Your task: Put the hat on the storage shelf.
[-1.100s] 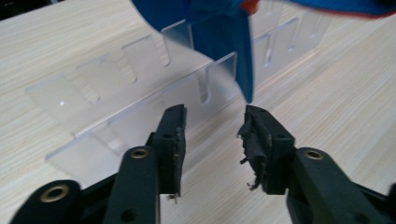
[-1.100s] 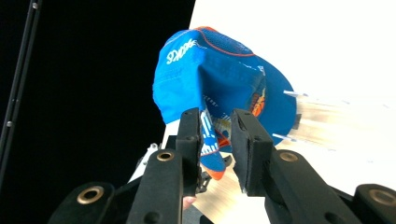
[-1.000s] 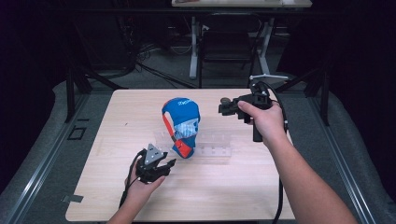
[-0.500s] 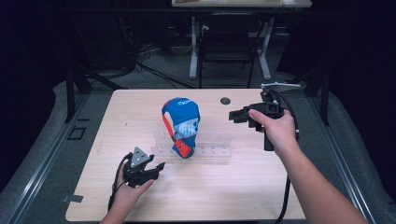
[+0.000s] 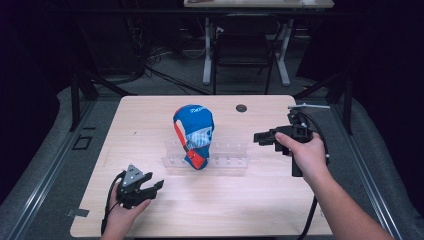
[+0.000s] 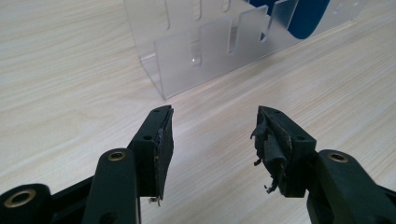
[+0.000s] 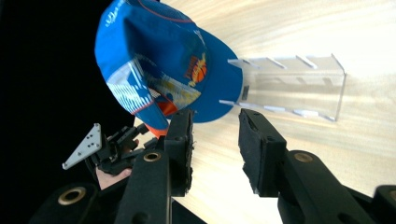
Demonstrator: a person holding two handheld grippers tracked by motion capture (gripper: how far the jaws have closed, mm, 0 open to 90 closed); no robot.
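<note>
Two grippers sit apart from a blue cap (image 5: 194,135) that hangs on a clear rack (image 5: 220,156) in the middle of the table (image 5: 150,110).

On the left, the left gripper (image 5: 157,185) rests low near the front edge, in the person's left hand (image 5: 125,212). Its jaws have just been opening and now stand wide, with nothing between them. In the left gripper view the end of the rack is just ahead of the jaws, with bare wood on both sides.

In the middle, the cap sits upright over the left half of the rack. The cap looks set in its place, so the step now seems to be letting go and backing off. To do that well, each hand should pull straight away and stay low and slow, so no jaw catches the cloth or knocks the light rack.

On the right, the right gripper (image 5: 260,136) is held above the table, pointing at the cap from well apart. Its jaws have just been opening too; they stand partly open and hold nothing. In the right gripper view the cap (image 7: 159,74) hangs ahead of the open jaws.

Room is good at the front and right. A small dark hole (image 5: 241,107) sits near the far edge, out of the way.
</note>
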